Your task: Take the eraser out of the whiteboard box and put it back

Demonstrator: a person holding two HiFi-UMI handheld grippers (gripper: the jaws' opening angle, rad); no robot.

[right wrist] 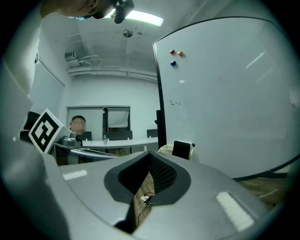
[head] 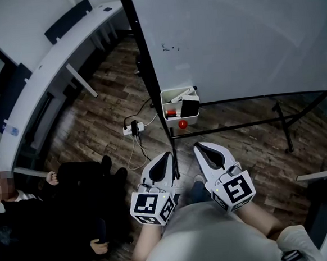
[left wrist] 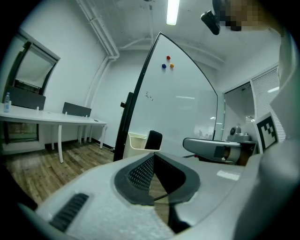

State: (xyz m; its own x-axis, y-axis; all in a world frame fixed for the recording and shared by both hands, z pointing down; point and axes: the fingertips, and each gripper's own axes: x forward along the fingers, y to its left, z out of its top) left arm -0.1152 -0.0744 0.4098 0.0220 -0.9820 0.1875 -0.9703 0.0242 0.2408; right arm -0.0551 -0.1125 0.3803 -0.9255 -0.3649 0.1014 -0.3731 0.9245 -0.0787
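Black eraser (head: 190,106) stands in the white whiteboard box (head: 192,118), hung at the whiteboard's (head: 240,36) lower corner. Left gripper (head: 166,155) & right gripper (head: 199,147) hover side by side, well short of it, each w/ 2 fingers clenched on nothing.

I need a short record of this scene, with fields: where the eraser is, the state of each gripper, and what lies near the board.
eraser: black rectangular eraser, standing in the box
box: white plastic box, hanging at the lower edge of the large white whiteboard
left gripper: shut, empty, pointing toward the box, apart from it
right gripper: shut, empty, beside the left one, also short of the box
floor: white power strip on the wooden floor, left of the box
task state: eraser not yet taken out
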